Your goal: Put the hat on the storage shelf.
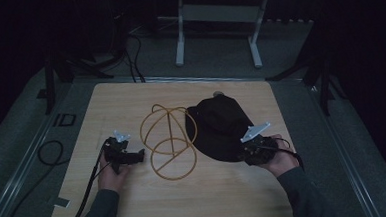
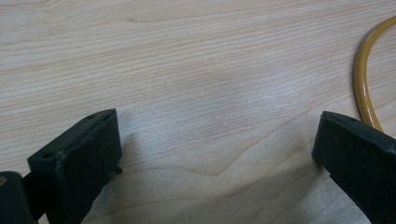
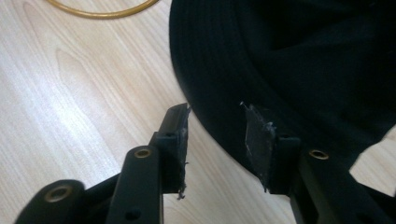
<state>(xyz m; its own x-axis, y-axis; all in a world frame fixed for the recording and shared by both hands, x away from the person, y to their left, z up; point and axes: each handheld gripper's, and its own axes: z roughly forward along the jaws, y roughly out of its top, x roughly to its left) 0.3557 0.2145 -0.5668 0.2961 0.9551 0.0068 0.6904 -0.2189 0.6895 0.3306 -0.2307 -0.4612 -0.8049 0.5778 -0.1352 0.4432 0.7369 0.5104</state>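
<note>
The black hat (image 1: 221, 127) lies centre-right, its brim between the parted right gripper (image 3: 215, 140) jaws (left gripper (image 2: 215, 154) wide, near the yellow wire frame (image 1: 168, 140)).

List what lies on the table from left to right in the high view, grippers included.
left gripper → yellow wire frame → black hat → right gripper

The right gripper (image 3: 215, 140) holds its jaws parted, astride the curved brim edge of a black hat (image 3: 299, 70) that spreads toward 1 o'clock. Whether the pads touch the brim is hard to tell. Pale wooden counter (image 3: 70, 102) lies left; a yellow hoop (image 3: 100, 11) arcs at 11 o'clock.
</note>
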